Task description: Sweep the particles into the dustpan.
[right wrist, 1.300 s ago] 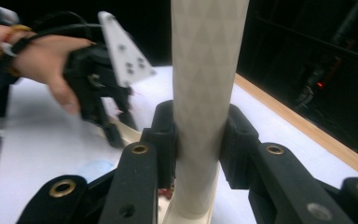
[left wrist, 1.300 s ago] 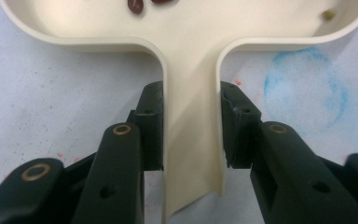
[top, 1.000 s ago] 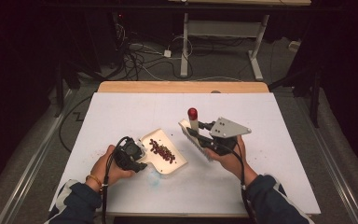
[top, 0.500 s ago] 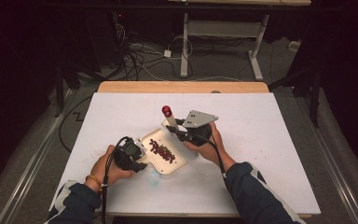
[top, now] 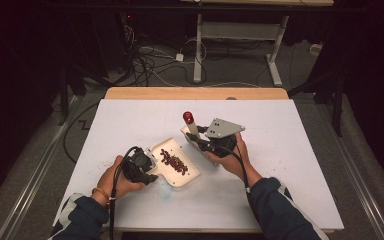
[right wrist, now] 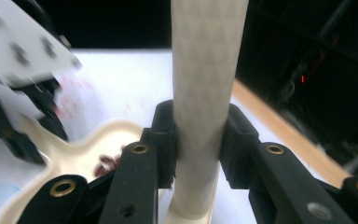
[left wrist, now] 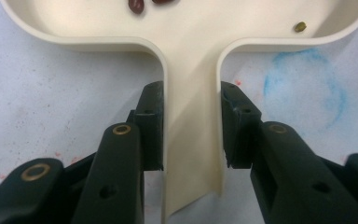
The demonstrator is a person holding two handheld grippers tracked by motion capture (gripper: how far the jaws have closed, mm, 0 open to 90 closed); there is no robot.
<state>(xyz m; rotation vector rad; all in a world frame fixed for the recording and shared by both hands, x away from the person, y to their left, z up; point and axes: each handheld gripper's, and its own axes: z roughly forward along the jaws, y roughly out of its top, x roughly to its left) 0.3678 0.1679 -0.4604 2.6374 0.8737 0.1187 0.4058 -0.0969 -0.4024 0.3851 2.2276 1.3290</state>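
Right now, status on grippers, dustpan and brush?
Left gripper shut on dustpan handle. Right gripper shut on brush handle, beside pan. Red beans in pan. Nothing in the way.

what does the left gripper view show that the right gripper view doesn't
Left gripper view: the left gripper shut on the flat handle of the cream plastic dustpan-shaped tray, a small olive-green bean in the tray, and a blue smudge on the white table cover.

Right gripper view: the right gripper shut on a white patterned brush handle, and the wooden table edge.

Both: the tray with dark red beans inside.
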